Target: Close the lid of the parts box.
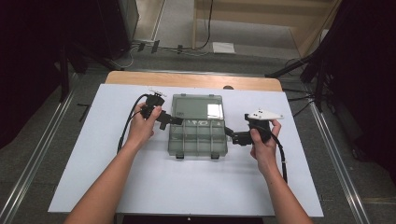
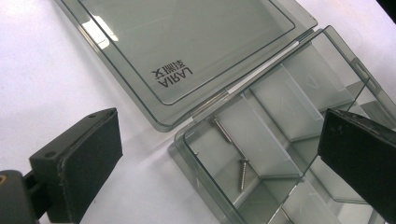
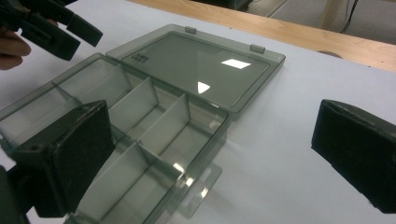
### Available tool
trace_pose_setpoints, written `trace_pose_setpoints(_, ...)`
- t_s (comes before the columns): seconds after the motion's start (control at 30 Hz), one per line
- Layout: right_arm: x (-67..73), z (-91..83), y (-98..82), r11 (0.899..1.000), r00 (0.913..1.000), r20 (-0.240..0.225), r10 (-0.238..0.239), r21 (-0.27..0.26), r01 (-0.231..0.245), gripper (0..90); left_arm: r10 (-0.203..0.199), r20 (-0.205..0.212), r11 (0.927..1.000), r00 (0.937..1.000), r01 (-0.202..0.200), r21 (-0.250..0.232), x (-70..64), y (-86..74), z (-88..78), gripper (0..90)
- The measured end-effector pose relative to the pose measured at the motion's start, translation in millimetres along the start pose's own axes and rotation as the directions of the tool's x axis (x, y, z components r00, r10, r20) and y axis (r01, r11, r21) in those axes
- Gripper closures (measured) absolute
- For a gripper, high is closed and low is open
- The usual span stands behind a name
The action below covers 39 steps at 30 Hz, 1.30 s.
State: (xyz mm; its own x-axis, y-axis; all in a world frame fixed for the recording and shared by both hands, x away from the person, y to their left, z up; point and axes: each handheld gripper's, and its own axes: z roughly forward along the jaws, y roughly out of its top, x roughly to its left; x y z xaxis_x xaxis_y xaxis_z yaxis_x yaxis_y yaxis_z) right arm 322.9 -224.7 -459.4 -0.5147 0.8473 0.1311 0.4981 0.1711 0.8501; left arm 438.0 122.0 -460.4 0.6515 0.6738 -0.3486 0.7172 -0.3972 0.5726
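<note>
Organizer box (image 1: 198, 132) lay open mid-table on white sheet (image 1: 140, 186), lid (image 2: 187, 46) flat behind. I had left gripper (image 1: 173, 121) and right gripper (image 1: 229, 132) at its sides, jaws apart, empty. Judged box light, stiff, slick, brittle; I'd grip wall rim. Two screws (image 2: 243, 173) loose inside

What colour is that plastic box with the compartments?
The box is see-through smoky grey; the right gripper view shows it best.

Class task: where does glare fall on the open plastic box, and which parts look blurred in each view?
High view: bright glare patch on the lid. Right gripper view: two glare spots on that lid; near jaws soft. Left gripper view: screws sharp, jaws blurred.
</note>
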Motion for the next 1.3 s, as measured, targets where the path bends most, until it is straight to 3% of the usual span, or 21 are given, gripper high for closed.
trace_pose_setpoints(0.23,-4.7,17.0,13.0,1.0,0.9998,-0.014,0.014,0.005,-0.014,0.0,-0.01,-0.005,0.9999,0.9999,0.01,-0.01,3.3,2.1,0.6,0.0)
trace_pose_setpoints(0.3,-6.4,22.7,14.7,1.0,0.9997,-0.012,0.02,0.012,-0.02,0.0,-0.017,0.019,0.9998,0.9997,0.017,-0.004,4.8,3.5,1.2,0.0)
trace_pose_setpoints(0.5,-12.9,35.1,20.3,0.997,0.9966,-0.034,0.075,0.018,-0.074,2.6,-0.034,0.009,0.9994,0.9994,0.034,0.01,9.3,7.2,4.5,0.3)
trace_pose_setpoints(0.67,-18.3,46.1,23.0,0.993,0.9935,-0.024,0.112,0.043,-0.111,15.2,-0.058,-0.006,0.9983,0.9983,0.058,0.004,12.2,9.4,6.3,6.0)
trace_pose_setpoints(0.73,-20.2,50.3,23.9,0.991,0.9917,-0.019,0.127,0.053,-0.126,20.7,-0.077,-0.021,0.997,0.9968,0.077,-0.008,12.6,9.9,7.4,13.5)
trace_pose_setpoints(0.87,-24.3,59.3,25.0,0.987,0.9899,0.002,0.142,0.079,-0.142,29.2,-0.071,-0.056,0.9974,0.9959,0.07,-0.015,13.4,11.4,10.3,17.5)
trace_pose_setpoints(1.03,-31.9,65.1,28.3,0.974,0.9787,0.003,0.205,0.098,-0.204,39.5,-0.109,-0.074,0.9941,0.9913,0.108,-0.008,15.6,12.7,12.5,21.2)
trace_pose_setpoints(1.2,-33.2,71.8,30.2,0.973,0.9823,0.019,0.186,0.132,-0.187,41.9,-0.138,-0.073,0.9904,0.9878,0.136,-0.026,20.4,13.9,11.4,30.4)
trace_pose_setpoints(1.3,-34.2,75.2,31.0,0.967,0.9783,0.019,0.207,0.15,-0.207,42.5,-0.156,-0.07,0.9875,0.9852,0.155,-0.028,23.0,14.6,11.9,32.3)
